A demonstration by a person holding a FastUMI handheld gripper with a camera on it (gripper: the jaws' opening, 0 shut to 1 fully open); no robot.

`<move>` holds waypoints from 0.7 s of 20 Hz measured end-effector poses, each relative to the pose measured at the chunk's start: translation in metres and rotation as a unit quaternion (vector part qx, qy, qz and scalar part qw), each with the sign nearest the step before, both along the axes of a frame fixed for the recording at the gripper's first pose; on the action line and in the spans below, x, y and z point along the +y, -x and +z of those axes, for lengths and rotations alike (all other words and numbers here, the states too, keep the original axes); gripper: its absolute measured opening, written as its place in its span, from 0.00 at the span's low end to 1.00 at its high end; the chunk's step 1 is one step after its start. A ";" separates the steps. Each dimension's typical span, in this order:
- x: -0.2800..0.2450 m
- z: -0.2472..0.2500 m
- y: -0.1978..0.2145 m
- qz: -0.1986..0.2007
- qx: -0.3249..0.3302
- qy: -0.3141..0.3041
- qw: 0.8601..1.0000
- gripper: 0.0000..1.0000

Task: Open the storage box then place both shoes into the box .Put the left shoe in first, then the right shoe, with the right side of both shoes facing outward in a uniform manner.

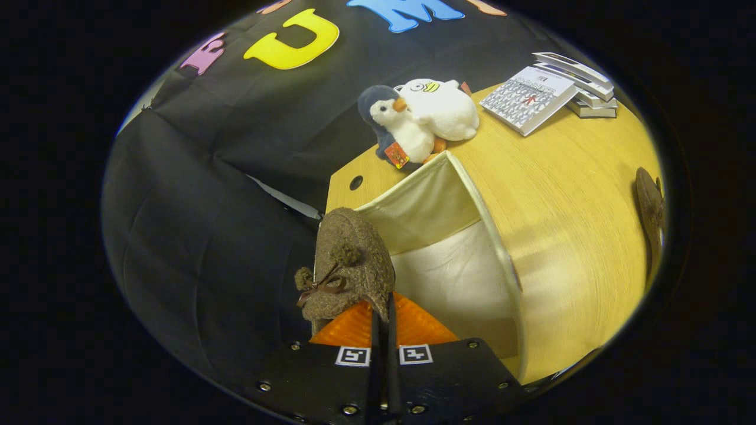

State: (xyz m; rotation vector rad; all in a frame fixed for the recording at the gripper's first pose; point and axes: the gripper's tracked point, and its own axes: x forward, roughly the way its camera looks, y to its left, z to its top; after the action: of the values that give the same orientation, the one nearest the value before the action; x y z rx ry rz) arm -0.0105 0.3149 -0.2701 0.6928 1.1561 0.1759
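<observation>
In the lower middle, the gripper (383, 321) pinches the brown shoe (348, 265) thinly above the open box (472, 195); it might slip and land backwards.

We look from the gripper (383, 319) itself, forward along its closed fingers pinching a shoe (349, 262), tilted down and very near the open box (449, 236). Beyond lies the table (567, 195), then the booth wall.
</observation>
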 end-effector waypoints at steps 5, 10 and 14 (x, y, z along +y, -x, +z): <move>0.029 0.012 0.002 0.048 -0.025 -0.049 0.997 0.48; 0.011 0.039 0.004 0.104 -0.080 -0.014 0.991 0.98; -0.033 0.069 -0.003 0.105 -0.135 0.008 0.985 0.97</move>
State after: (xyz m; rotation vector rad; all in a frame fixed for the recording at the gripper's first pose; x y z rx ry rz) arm -0.0072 0.2816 -0.2014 0.5131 0.9676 0.4261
